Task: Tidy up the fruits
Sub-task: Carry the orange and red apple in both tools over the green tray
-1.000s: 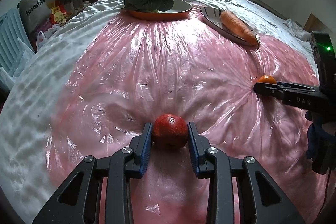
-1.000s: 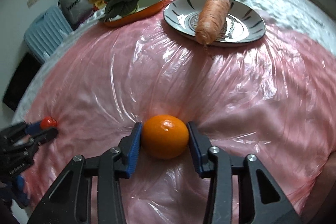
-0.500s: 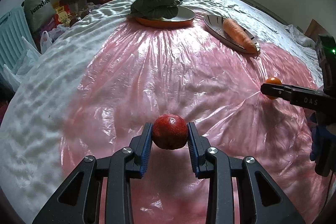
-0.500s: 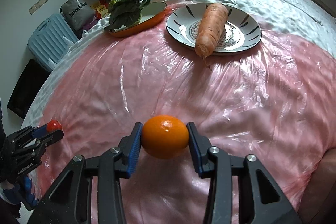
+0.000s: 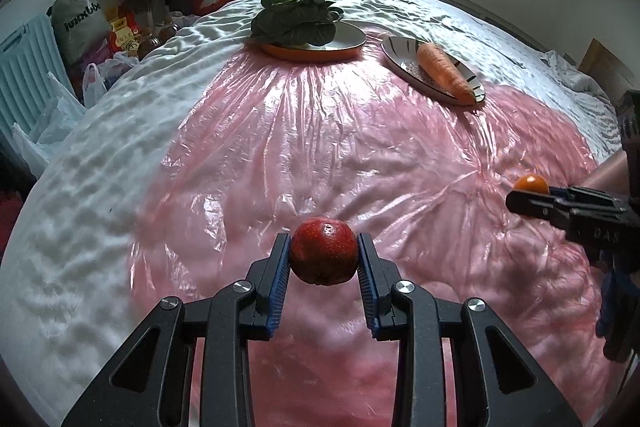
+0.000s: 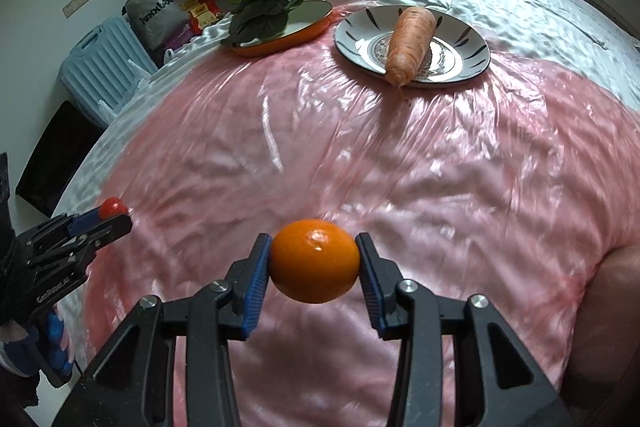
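Apple (image 5: 324,251) clamped in left hand-held gripper (image 5: 323,263), orange (image 6: 314,260) clamped in right hand-held gripper (image 6: 315,269), both lifted clear of the pink plastic sheet (image 5: 360,147) on the bed (image 5: 100,187). Risk: round smooth fruit held only at its sides, could slip and roll off. Both plates (image 6: 472,45) far off, occupied: carrot (image 6: 410,43), greens (image 5: 298,17).

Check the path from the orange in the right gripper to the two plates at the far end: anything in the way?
Nothing visible. The right gripper holds the orange above the pink plastic sheet, and the stretch up to the carrot plate and the orange-rimmed plate of greens is bare. The left gripper sits off to the side.
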`<state>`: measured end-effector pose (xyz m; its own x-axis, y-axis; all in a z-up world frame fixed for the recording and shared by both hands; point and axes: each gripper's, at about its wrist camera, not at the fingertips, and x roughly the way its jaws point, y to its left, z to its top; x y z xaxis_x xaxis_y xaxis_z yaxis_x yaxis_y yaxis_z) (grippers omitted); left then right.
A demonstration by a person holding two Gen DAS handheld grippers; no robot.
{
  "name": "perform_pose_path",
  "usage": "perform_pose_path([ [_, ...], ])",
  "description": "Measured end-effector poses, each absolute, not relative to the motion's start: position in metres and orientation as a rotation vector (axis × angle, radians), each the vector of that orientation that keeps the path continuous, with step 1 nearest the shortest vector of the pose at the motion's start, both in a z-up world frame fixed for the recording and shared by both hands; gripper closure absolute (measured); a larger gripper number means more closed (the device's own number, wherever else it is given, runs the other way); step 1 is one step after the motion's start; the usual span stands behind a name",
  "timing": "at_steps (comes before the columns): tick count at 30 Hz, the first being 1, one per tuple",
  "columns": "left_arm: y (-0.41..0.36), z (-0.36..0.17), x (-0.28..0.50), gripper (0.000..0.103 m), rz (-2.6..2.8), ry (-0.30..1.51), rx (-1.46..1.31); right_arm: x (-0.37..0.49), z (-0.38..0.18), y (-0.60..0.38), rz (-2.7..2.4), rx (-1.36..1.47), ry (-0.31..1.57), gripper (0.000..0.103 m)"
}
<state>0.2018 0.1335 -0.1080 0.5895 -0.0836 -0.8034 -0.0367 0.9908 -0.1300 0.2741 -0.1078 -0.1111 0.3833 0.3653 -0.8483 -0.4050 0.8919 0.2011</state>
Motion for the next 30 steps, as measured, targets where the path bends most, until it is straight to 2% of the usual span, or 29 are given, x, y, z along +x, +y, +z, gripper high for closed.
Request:
perform_pose_path([
  [18,0.087,-0.099,0.180,0.075,-0.075,0.964,-0.081,0.208,-0.103,-0.128,0.462,-0.012,1.080,0.025],
  [30,0.016,-0.094,0.159,0.075,-0.169,0.981,-0.004,0.154,-0.096,-0.172,0.423,0.017,1.091,0.025],
])
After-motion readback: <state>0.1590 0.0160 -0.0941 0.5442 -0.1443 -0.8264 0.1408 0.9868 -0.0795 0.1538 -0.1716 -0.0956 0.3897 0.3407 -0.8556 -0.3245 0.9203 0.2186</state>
